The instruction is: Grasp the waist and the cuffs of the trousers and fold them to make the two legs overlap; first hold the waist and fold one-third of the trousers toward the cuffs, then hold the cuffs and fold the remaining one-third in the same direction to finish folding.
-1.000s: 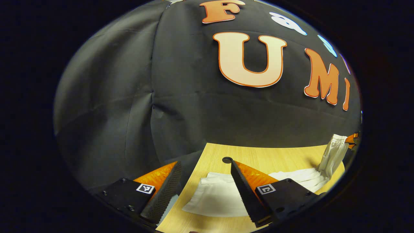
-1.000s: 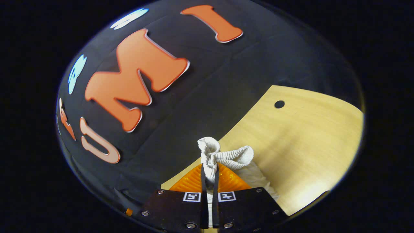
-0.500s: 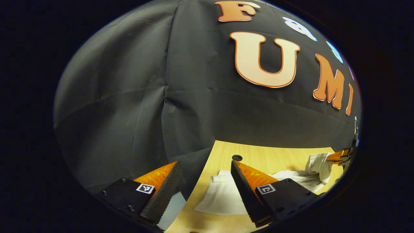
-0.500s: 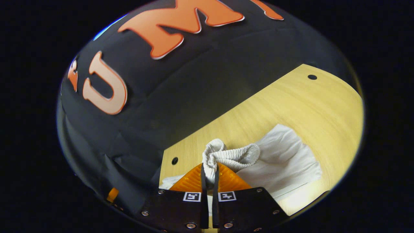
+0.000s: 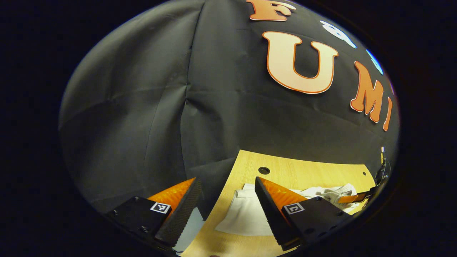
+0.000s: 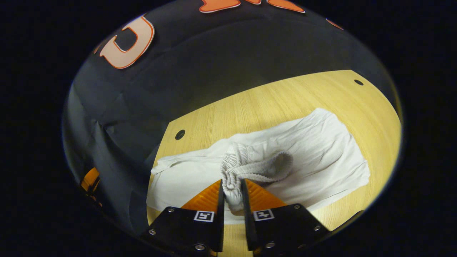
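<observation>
The right gripper (image 6: 232,192) has its fingers clamped on the gathered elastic waist (image 6: 257,167) of the white cloth trousers (image 6: 321,142), hiding the fabric between them. In the left gripper view, the left gripper (image 5: 226,200) holds its fingers apart above the pale wooden table (image 5: 307,171), one finger covering part of the trousers.

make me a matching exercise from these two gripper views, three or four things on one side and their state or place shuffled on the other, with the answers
Things
1. left gripper
2. right gripper
3. trousers
4. table

States or places
A. pale cloth spread flat on the wood
B. fingers wide apart, nothing between them
C. light wood with small round holes
D. fingers close together on the gathered waistband

Pairs: 1-B, 2-D, 3-A, 4-C
</observation>
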